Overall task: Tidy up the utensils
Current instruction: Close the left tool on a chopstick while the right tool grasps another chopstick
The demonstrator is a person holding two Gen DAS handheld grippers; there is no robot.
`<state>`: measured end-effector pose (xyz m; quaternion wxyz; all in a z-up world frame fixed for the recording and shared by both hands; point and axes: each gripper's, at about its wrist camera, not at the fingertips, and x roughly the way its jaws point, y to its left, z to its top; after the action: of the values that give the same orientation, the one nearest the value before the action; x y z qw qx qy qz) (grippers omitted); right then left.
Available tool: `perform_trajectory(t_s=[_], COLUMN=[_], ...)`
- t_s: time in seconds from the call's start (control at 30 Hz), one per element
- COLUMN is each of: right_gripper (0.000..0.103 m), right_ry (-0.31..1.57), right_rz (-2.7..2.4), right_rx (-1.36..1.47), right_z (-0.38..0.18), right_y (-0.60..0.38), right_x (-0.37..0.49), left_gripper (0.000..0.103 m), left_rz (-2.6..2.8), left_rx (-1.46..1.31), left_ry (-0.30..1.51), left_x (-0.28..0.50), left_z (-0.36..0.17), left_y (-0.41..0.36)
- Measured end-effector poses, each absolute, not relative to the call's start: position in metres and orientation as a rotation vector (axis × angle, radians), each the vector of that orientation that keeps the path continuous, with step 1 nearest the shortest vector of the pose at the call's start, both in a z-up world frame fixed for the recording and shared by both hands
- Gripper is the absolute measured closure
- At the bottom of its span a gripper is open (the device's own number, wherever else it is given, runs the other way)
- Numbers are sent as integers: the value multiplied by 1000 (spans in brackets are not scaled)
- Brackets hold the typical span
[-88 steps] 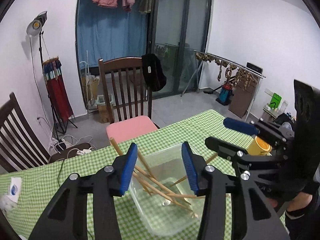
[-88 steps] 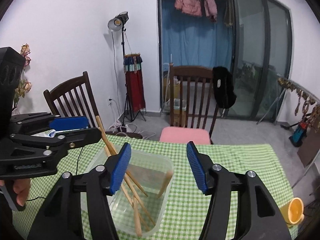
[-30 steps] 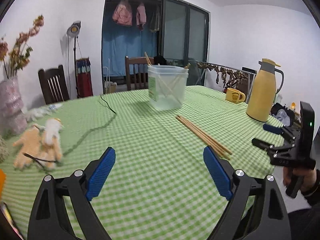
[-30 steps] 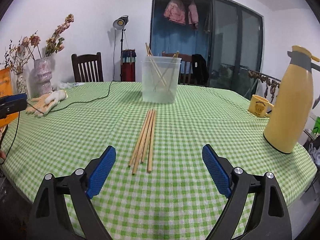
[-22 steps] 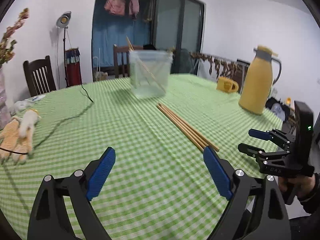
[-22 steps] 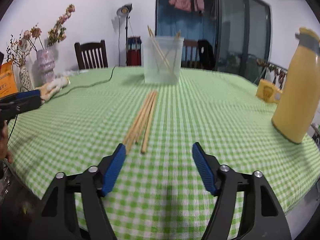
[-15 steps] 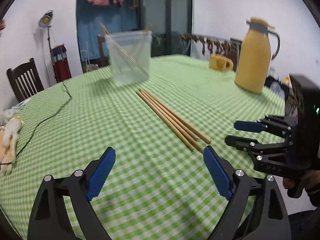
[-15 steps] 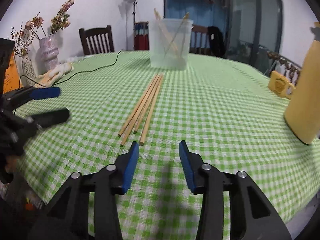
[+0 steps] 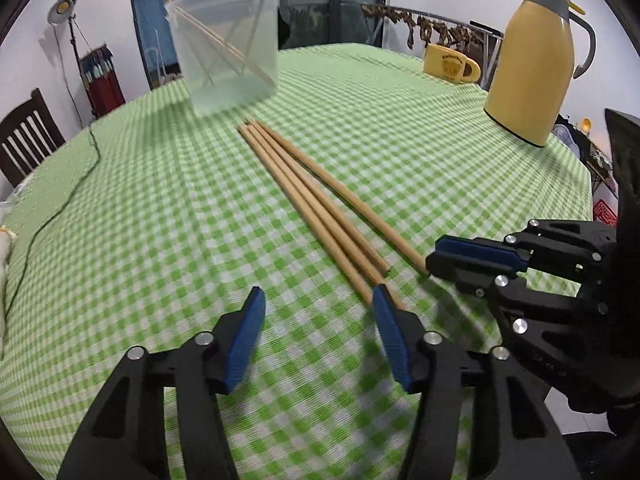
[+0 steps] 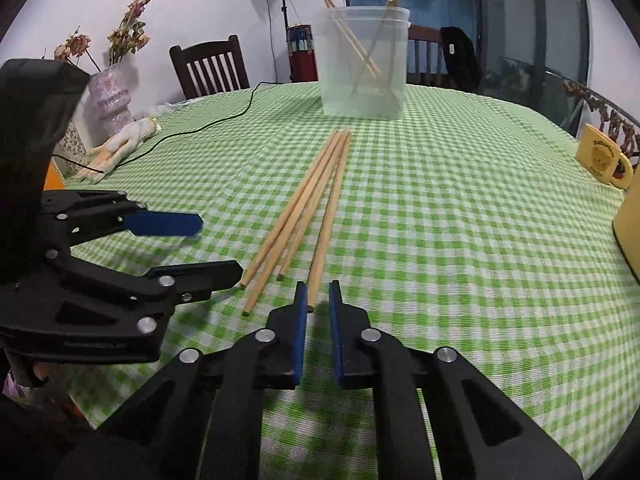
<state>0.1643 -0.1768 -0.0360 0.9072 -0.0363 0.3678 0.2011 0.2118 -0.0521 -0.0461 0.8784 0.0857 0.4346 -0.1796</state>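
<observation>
Several wooden chopsticks (image 9: 320,204) (image 10: 316,196) lie side by side on the green checked tablecloth (image 10: 460,220). A clear plastic tub (image 9: 226,46) (image 10: 364,60) behind them holds more chopsticks leaning inside. My left gripper (image 9: 318,334) is open, low over the cloth just short of the chopsticks' near ends; it also shows in the right wrist view (image 10: 216,244). My right gripper (image 10: 318,320) is nearly shut, its jaws either side of the near end of the rightmost chopstick (image 10: 326,224); it also shows in the left wrist view (image 9: 434,262).
A yellow thermos jug (image 9: 534,60) and a yellow mug (image 9: 450,68) (image 10: 604,158) stand at the right. A black cable (image 10: 208,124), gloves (image 10: 116,152) and a vase of dried flowers (image 10: 110,96) are at the left. Chairs (image 10: 208,66) stand behind the table.
Both grippers have moved down and forward to the chopsticks' near ends. The right jaws have narrowed from wide open to almost shut around the rightmost chopstick. The left jaws have also narrowed.
</observation>
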Motion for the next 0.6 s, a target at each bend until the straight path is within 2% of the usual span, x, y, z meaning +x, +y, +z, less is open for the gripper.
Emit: perform_trajectory(t_s=[0.13, 0.2, 0.27, 0.3, 0.47, 0.6], right_gripper=[95, 96, 96, 96, 95, 85], right_ry=[777, 776, 777, 777, 743, 743], right_rz=[399, 395, 391, 389, 395, 405], right_rx=[-61, -58, -53, -51, -16, 1], right_z=[-40, -40, -39, -39, -34, -34], right_y=[-189, -192, -193, -193, -192, -189], right_x=[163, 162, 162, 162, 159, 163], left_gripper=[53, 59, 74, 76, 76, 76], left_rz=[-395, -405, -388, -378, -390, -366], left_rx=[198, 186, 178, 182, 189, 165], left_ry=[909, 912, 923, 918, 919, 915], left_x=[216, 216, 218, 218, 215, 217], left_z=[-49, -49, -50, -50, -49, -48], left_y=[-63, -65, -65, -64, -59, -59])
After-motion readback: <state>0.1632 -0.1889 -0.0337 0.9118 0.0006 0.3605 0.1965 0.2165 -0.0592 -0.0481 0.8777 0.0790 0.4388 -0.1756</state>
